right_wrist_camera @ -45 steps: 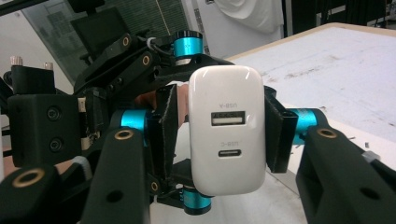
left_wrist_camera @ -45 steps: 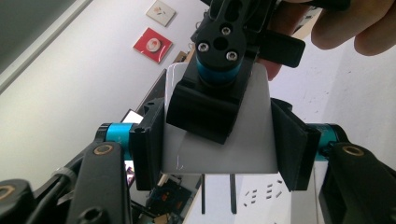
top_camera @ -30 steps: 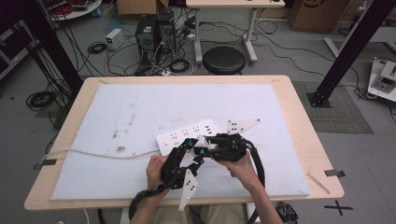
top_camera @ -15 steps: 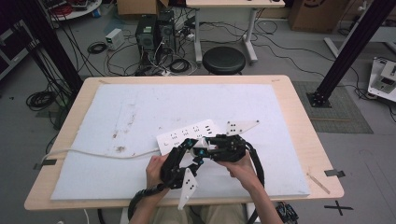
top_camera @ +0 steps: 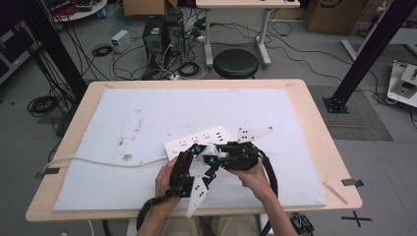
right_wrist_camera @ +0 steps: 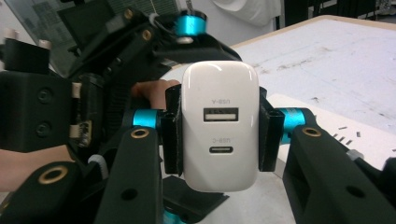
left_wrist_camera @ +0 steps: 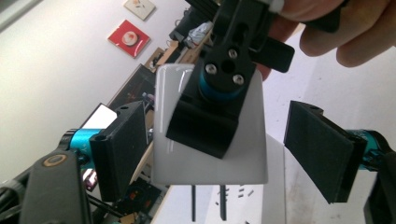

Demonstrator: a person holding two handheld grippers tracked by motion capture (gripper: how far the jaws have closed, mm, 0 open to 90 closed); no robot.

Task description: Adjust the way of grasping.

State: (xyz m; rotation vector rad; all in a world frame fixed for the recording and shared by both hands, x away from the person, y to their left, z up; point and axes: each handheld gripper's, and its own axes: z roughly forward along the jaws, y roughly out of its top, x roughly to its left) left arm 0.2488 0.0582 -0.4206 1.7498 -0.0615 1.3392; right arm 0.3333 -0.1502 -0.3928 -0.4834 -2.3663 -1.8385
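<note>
Your right hand-held gripper (right_wrist_camera: 219,135) pinches the white charger (right_wrist_camera: 219,126) above the bench's near edge; your left hand-held gripper (left_wrist_camera: 224,154) is spread around it. Release early and it probably drops beside the power strip (top_camera: 199,141).

Black stool (top_camera: 236,63), computer towers (top_camera: 164,30) and tangled cables on grey floor.

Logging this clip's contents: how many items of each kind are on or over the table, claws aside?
White USB charger: 1
White power strip: 1
White cable: 1
White mat: 1
Total: 4
</note>
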